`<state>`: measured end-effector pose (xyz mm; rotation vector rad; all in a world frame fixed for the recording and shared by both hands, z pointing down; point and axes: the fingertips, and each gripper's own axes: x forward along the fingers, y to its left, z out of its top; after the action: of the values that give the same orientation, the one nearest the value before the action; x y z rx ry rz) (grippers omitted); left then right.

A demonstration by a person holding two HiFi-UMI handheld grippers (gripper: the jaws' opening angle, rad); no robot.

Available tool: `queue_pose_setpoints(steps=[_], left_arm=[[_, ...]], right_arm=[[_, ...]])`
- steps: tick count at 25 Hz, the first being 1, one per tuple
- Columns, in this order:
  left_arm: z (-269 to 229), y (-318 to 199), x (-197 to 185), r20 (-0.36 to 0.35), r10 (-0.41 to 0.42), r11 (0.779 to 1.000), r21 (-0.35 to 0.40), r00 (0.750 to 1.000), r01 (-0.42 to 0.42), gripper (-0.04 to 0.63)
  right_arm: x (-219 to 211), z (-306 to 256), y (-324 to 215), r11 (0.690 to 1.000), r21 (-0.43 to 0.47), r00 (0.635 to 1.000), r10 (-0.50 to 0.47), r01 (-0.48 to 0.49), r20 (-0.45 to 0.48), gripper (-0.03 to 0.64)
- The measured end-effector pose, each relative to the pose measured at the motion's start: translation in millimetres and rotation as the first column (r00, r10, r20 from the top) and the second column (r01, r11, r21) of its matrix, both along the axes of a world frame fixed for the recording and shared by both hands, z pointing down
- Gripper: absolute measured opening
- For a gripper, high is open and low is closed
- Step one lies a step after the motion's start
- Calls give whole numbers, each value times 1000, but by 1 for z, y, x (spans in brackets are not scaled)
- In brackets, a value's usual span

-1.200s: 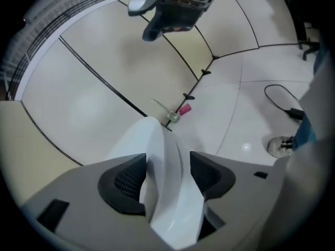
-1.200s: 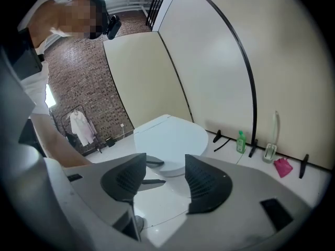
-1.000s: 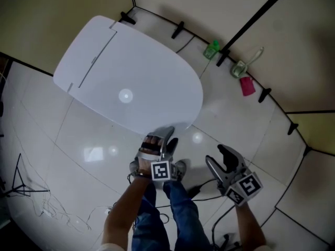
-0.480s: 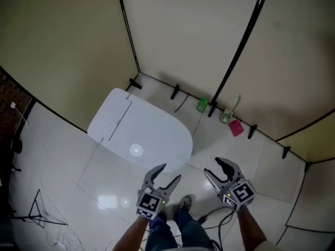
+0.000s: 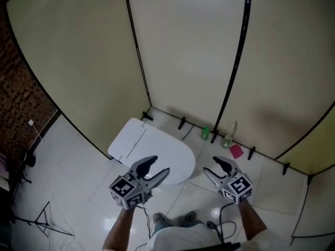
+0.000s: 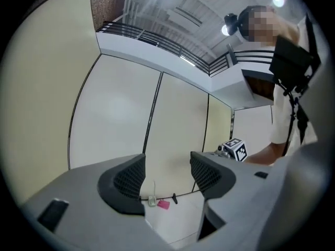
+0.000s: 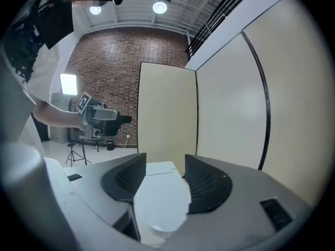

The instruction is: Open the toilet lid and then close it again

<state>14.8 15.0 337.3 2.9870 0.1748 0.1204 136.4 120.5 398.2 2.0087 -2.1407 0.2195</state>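
The white toilet [image 5: 152, 149] stands against the beige panels with its lid [image 5: 157, 153] down flat. Both grippers hang high above the floor, well apart from it. My left gripper [image 5: 155, 169] is open and holds nothing; in the left gripper view its jaws [image 6: 167, 174] frame only the far wall. My right gripper [image 5: 215, 168] is open too, with nothing between its fingers. In the right gripper view the lid [image 7: 159, 192] shows far off through the gap of that gripper [image 7: 165, 174], and the left gripper [image 7: 99, 116] is at the left.
A green bottle [image 5: 205, 134], a pale bottle [image 5: 229, 139] and a pink item [image 5: 236, 151] sit on the floor by the panel bases, which black clamps [image 5: 182, 123] hold. A tripod [image 5: 47, 218] and cables lie at the lower left by a brick wall [image 5: 26, 88].
Both grippers have risen well away from the toilet, and the left one has rolled over. The head view has pulled back and up. The lid stays down throughout.
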Motion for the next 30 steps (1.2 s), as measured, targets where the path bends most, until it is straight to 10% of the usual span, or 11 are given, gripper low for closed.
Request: queue_pose_setpoints(steps=[13, 23, 27, 30], left_arm=[[-18, 13, -10, -34, -2, 1000, 9, 999, 2, 258], [-4, -36, -23, 4, 107, 993, 48, 994, -107, 258], [16, -80, -38, 29, 192, 976, 98, 981, -194, 258], [40, -110, -61, 65, 302, 942, 130, 951, -308, 258]], right_arm=[[-27, -8, 0, 999, 20, 1000, -26, 26, 4, 232], [-78, 20, -9, 984, -8, 979, 179, -179, 99, 232], [-101, 56, -27, 933, -62, 922, 359, -353, 147, 232], [-133, 85, -37, 840, -112, 819, 543, -531, 185, 232]])
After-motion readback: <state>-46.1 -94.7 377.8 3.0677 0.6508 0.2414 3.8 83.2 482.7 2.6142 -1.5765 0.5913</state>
